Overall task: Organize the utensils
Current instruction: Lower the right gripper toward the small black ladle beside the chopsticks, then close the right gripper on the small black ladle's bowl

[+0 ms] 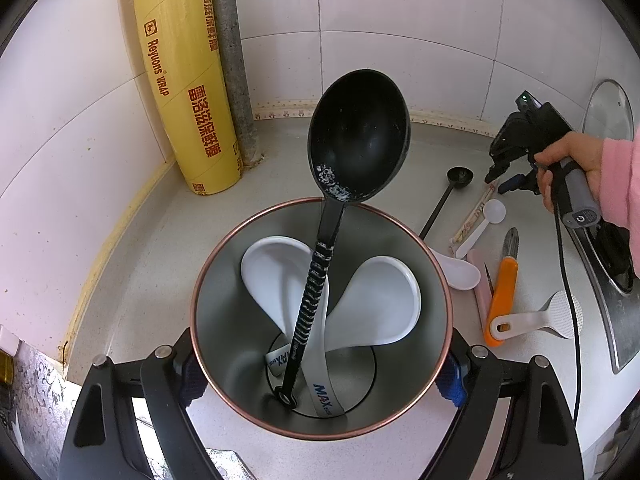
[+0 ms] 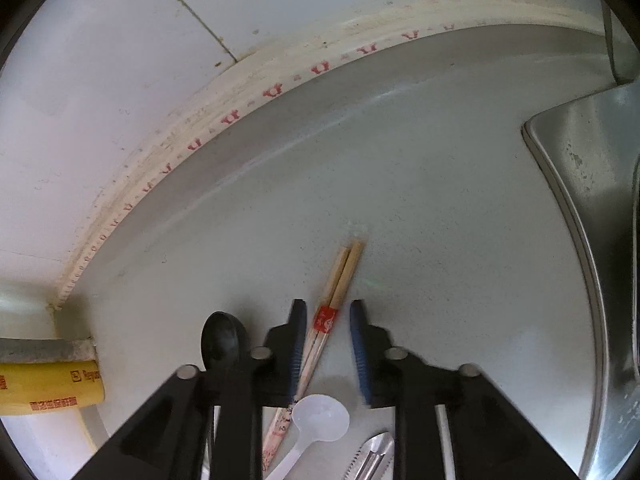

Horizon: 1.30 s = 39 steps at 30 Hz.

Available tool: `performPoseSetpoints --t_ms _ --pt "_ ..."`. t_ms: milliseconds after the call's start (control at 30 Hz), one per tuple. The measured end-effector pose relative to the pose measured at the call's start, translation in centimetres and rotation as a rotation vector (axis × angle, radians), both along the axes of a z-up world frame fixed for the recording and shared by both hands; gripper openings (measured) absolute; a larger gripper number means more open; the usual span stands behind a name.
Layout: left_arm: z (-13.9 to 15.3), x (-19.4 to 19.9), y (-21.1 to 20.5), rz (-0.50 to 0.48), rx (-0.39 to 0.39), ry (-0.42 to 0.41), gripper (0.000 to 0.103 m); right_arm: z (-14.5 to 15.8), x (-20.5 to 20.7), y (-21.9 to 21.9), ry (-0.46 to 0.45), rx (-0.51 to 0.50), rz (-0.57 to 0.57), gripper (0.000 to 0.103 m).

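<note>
My left gripper [image 1: 320, 376] is shut on a steel utensil cup [image 1: 224, 332] with a copper rim. The cup holds a black ladle [image 1: 358, 140] and two white spoons [image 1: 378, 300]. On the counter to the right lie a small black spoon [image 1: 459, 176], wrapped chopsticks [image 1: 474, 216], a white scoop [image 1: 494, 212], a white soup spoon [image 1: 460, 272], an orange-handled peeler [image 1: 502, 292] and a white rice paddle [image 1: 556, 316]. My right gripper [image 2: 328, 312] is open, its fingers on either side of the chopsticks [image 2: 340, 280], close above the counter. The small black spoon [image 2: 222, 340] and white scoop [image 2: 320, 416] lie beside it.
A yellow cling-wrap roll [image 1: 188, 92] stands in the left corner against the tiled wall. A steel stove edge [image 2: 580, 200] and a glass lid [image 1: 608, 108] are at the right. A pink flat item [image 1: 480, 280] lies beside the peeler.
</note>
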<state>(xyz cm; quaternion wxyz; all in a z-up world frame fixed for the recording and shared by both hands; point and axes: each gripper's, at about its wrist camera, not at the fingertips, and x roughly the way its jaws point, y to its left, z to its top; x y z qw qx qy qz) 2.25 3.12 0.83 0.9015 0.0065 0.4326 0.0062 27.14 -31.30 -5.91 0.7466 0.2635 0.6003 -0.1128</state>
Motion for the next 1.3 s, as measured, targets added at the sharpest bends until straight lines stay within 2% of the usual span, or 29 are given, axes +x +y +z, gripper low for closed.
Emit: performPoseSetpoints --t_ms 67,300,367,400,533,633,700,767,933,1000,1133,1300 --pt "0.0 0.0 0.0 -0.001 -0.001 -0.001 0.089 0.2 0.1 0.3 0.01 -0.03 0.005 0.026" --pt "0.0 0.0 0.0 -0.01 -0.003 0.0 0.089 0.8 2.2 6.1 0.073 -0.26 0.094 0.025" --pt "0.0 0.0 0.0 -0.013 -0.003 0.002 0.089 0.9 2.8 7.5 0.078 -0.313 0.119 0.022" --pt "0.0 0.0 0.0 -0.013 -0.003 0.002 0.089 0.9 2.8 7.8 0.08 -0.316 0.12 0.017" --pt "0.0 0.1 0.1 -0.013 -0.005 0.003 0.089 0.9 3.8 9.4 0.068 -0.3 0.127 0.017" --pt "0.0 0.1 0.1 -0.011 -0.005 0.001 0.089 0.9 2.6 8.8 0.031 -0.26 0.115 0.014" --pt "0.0 0.1 0.0 -0.008 -0.004 0.0 0.089 1.2 2.0 8.6 -0.004 -0.215 0.108 0.01" --pt "0.0 0.0 0.0 -0.007 -0.004 -0.001 0.089 1.8 1.6 8.6 -0.032 -0.194 0.108 0.0" --pt "0.0 0.0 0.0 -0.007 -0.004 -0.001 0.089 3.3 1.0 8.4 -0.068 -0.171 0.135 0.0" --pt "-0.1 0.0 0.0 -0.005 -0.005 0.0 0.089 3.3 1.2 8.4 -0.068 -0.105 0.126 0.0" --pt "-0.1 0.0 -0.1 -0.004 -0.004 0.0 0.089 3.7 1.3 8.4 -0.072 -0.077 0.097 0.004" --pt "-0.1 0.0 -0.1 -0.002 -0.003 0.003 0.089 5.4 2.0 10.5 -0.133 -0.036 0.172 0.004"
